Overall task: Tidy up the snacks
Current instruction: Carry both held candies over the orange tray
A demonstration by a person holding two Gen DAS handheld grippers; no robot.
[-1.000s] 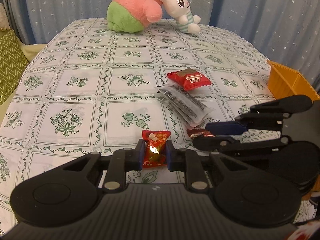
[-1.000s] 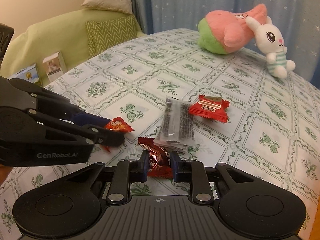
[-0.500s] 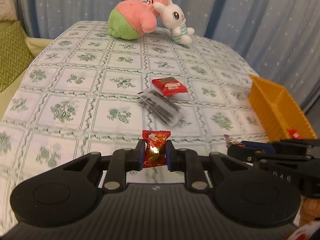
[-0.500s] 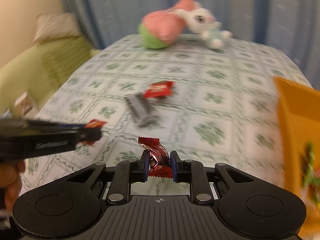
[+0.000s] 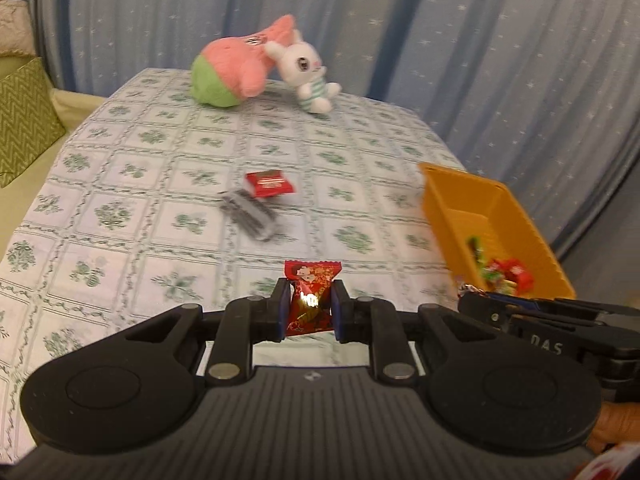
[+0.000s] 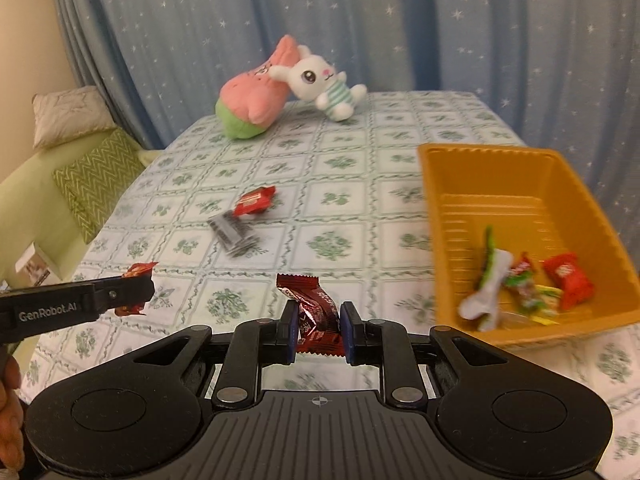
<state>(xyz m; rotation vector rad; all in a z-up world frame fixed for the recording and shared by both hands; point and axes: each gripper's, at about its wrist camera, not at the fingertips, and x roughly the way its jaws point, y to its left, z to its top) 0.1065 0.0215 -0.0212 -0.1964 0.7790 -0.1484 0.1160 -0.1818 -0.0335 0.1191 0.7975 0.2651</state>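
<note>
Tablecloth (image 5: 120,216) beneath candy-gripping left tool (image 5: 308,308)

On the desk (image 6: 328,240), the bin (image 6: 520,172) sits at the right edge with several snacks (image 6: 528,292) inside. Two packets (image 6: 244,220) lie touching near the middle, well left of it. Two plush toys (image 6: 288,88) lean together at the far end.

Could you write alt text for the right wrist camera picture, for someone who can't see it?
The right gripper pinches a dark red candy above a floral tablecloth, beside an orange bin holding snacks. Left, the left gripper grips another red candy.
</note>
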